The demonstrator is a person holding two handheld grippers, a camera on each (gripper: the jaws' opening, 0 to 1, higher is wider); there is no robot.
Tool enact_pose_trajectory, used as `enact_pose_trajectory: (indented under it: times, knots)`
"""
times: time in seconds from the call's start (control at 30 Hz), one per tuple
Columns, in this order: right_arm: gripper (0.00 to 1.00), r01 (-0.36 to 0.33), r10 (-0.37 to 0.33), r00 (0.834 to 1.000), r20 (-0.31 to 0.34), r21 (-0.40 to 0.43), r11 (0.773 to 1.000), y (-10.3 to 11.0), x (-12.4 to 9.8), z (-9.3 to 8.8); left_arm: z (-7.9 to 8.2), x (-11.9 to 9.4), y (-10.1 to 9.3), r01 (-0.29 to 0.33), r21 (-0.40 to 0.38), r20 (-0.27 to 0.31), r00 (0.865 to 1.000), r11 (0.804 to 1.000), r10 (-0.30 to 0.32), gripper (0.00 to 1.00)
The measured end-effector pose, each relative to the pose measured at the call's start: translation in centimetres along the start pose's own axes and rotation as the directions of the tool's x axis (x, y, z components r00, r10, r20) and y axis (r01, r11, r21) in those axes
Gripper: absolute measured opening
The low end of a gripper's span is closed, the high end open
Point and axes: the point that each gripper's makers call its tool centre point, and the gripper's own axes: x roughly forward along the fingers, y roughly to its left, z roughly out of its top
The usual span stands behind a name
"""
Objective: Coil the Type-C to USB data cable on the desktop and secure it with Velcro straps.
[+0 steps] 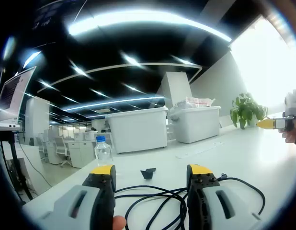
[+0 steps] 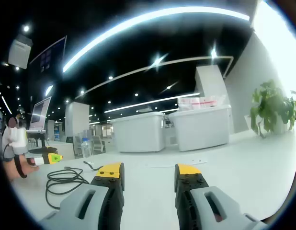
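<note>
One black data cable point(image 1: 157, 201) is shown lying in loose loops on the white desktop point(image 1: 244, 158); in the left gripper view it is seen between and just beyond the jaws of the left gripper point(image 1: 152, 175), which are held wide apart with nothing clamped. One small black Velcro strap point(image 1: 148, 173) is seen on the surface just past the cable. One water bottle point(image 1: 103, 150), two white storage bins point(image 1: 138, 128) and one potted plant point(image 1: 246, 110) are placed farther back. The right gripper point(image 2: 147, 173) is held low over bare desk, jaws likewise spread and empty, with the cable point(image 2: 64, 181) well apart on its left.
</note>
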Motion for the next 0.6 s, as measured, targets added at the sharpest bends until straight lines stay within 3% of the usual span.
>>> enact_pose_trajectory:
  times: [0.6]
  knots:
    - [0.41, -0.007, 0.008, 1.0, -0.011, 0.009, 1.0, 0.24, 0.01, -0.32, 0.01, 0.08, 0.09, 0.0, 0.0, -0.001, 1.0, 1.0, 0.0, 0.6]
